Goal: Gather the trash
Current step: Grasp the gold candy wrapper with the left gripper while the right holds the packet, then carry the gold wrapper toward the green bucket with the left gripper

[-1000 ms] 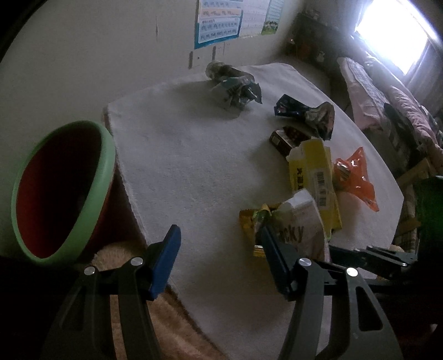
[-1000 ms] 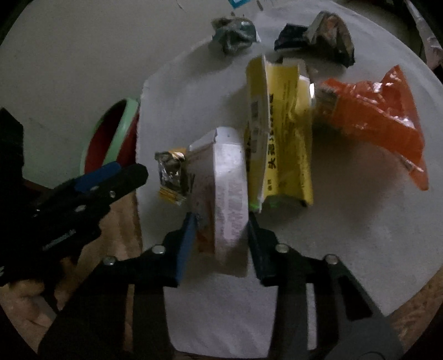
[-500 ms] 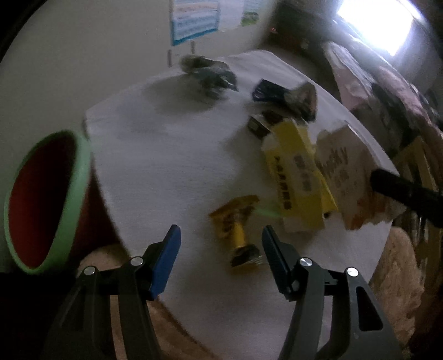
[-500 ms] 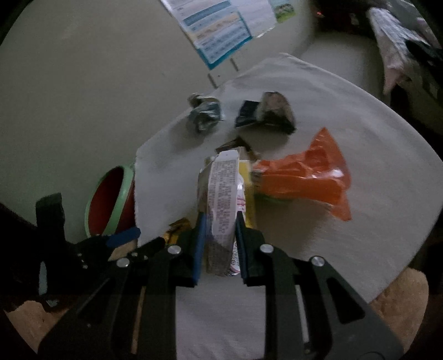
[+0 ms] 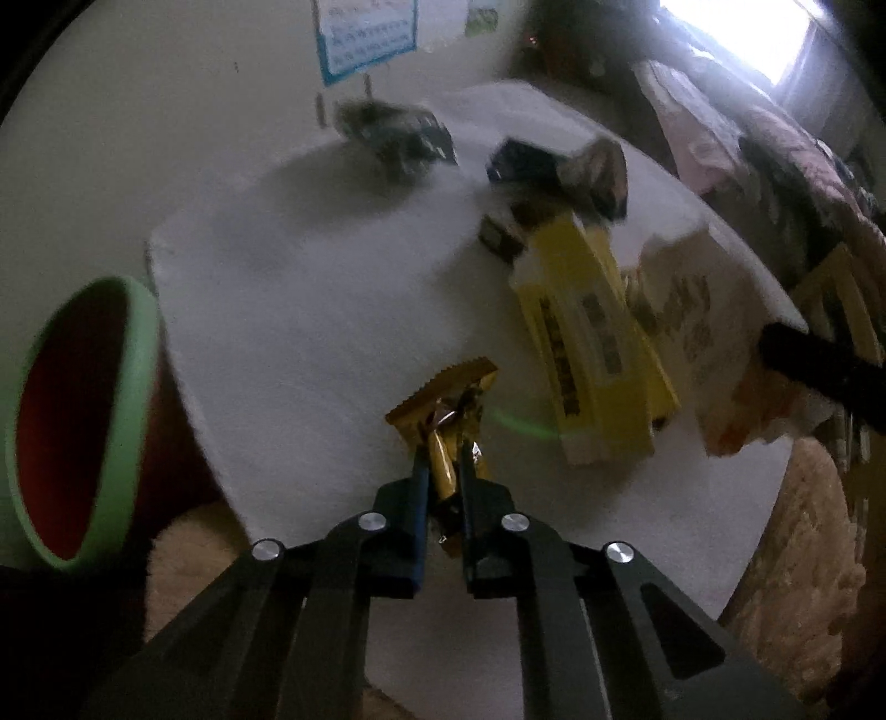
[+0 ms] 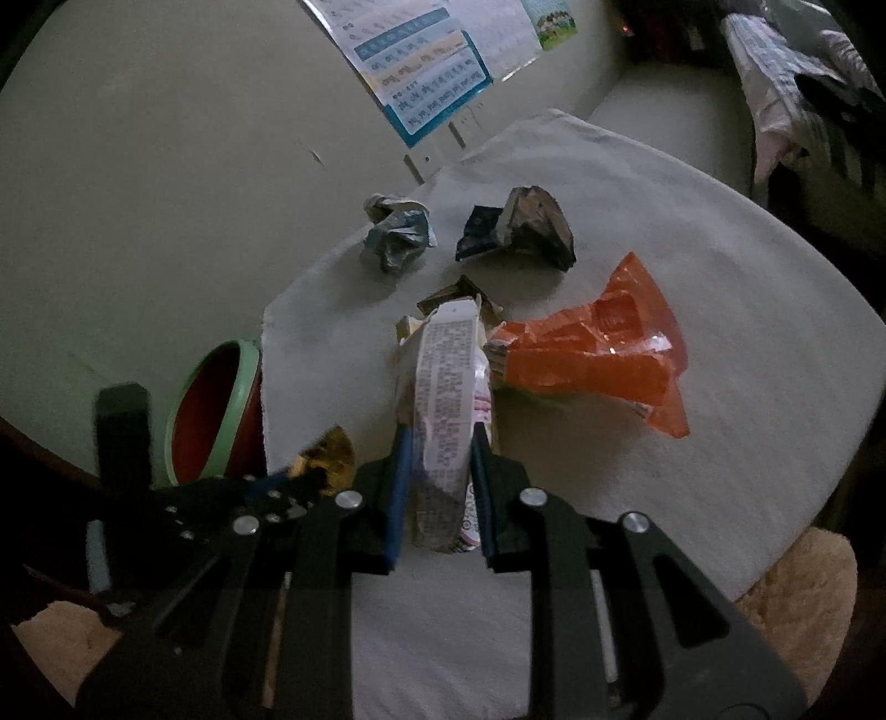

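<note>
Left hand-held gripper (image 5: 443, 471) now clamping gold wrapper (image 5: 443, 404), near cloth edge (image 5: 188, 387).

The left gripper (image 5: 444, 462), wide open a second ago, is now clamped on the gold wrapper (image 5: 443, 407). The right gripper (image 6: 440, 443) has tightened on the white carton (image 6: 446, 399) and lifted it off the table (image 6: 720, 266).

A dim room with a plain pale wall (image 6: 166, 166) carrying a blue-bordered poster (image 6: 426, 72) and a smaller picture (image 6: 554, 16) beside it. A white cloth (image 6: 720, 277) covers the table, whose tan edge (image 6: 797, 587) shows at the near corner. A bright window (image 5: 742, 27) glares at upper right, above a bed (image 5: 775, 138) piled with pinkish bedding
</note>
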Action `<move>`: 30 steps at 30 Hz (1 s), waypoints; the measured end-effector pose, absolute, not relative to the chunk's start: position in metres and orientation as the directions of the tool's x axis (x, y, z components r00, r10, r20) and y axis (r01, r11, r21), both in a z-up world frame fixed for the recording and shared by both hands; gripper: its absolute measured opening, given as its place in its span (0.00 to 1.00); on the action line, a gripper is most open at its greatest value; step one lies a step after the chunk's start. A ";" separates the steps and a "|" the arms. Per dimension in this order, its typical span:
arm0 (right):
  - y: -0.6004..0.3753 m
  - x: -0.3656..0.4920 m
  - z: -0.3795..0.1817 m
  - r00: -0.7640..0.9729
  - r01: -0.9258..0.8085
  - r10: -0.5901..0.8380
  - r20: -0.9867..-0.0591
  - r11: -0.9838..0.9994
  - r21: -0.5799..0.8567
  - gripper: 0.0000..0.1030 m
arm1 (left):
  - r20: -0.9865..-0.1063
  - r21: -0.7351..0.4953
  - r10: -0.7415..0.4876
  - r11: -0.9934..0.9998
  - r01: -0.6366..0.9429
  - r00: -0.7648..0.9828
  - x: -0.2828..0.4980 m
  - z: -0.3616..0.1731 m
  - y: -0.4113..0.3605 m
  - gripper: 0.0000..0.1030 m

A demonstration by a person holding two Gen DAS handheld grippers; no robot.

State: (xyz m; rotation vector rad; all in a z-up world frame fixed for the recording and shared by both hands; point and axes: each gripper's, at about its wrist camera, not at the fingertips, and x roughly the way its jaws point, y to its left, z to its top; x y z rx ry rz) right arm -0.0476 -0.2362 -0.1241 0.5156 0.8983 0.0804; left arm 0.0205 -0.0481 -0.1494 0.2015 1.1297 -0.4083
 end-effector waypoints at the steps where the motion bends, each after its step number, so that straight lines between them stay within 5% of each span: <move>1: -0.236 -0.049 -0.122 0.631 0.143 0.276 -0.725 0.877 0.458 0.21 | -0.901 -0.040 -0.210 0.911 0.410 0.379 0.020 -0.145 -0.047 0.07; 16: -0.219 -0.046 -0.096 0.654 0.086 0.252 -0.713 0.912 0.401 0.21 | -0.748 0.036 -0.199 0.940 0.339 0.633 0.018 -0.054 -0.023 0.07; 30: -0.192 -0.032 -0.064 0.672 0.017 0.249 -0.698 0.936 0.351 0.21 | -0.690 0.027 -0.188 0.958 0.285 0.699 0.018 -0.034 0.004 0.07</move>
